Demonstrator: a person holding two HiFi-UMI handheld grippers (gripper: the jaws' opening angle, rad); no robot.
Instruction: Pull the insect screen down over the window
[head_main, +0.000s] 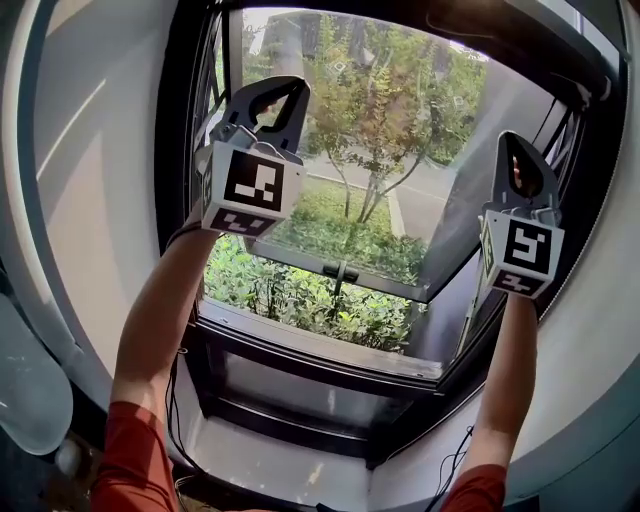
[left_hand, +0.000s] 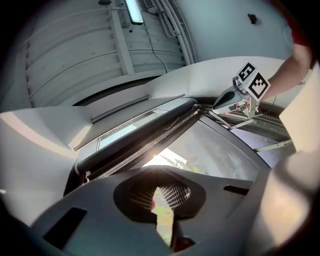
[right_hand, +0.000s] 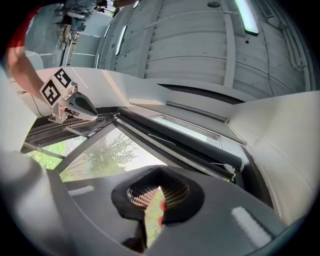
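Note:
The insect screen sits rolled up in a dark cassette (left_hand: 135, 137) (right_hand: 185, 140) along the top of the window frame; no mesh shows over the opening. In the head view both grippers are raised in front of the window. My left gripper (head_main: 288, 88) is up at the window's upper left, shut and holding nothing. My right gripper (head_main: 516, 142) is near the right side of the frame, also shut and holding nothing. Each gripper view looks up past its own shut jaws (left_hand: 162, 210) (right_hand: 152, 212) at the cassette, with the other gripper (left_hand: 225, 100) (right_hand: 82, 107) beyond.
The glass sash is swung outward, its bottom rail carrying a dark handle (head_main: 340, 270). Bushes and a tree lie outside. Below is the dark window sill (head_main: 320, 345). White curved walls flank the frame. Cables (head_main: 175, 400) hang near the person's arms. Ceiling lights (left_hand: 134, 11) (right_hand: 247, 15) are overhead.

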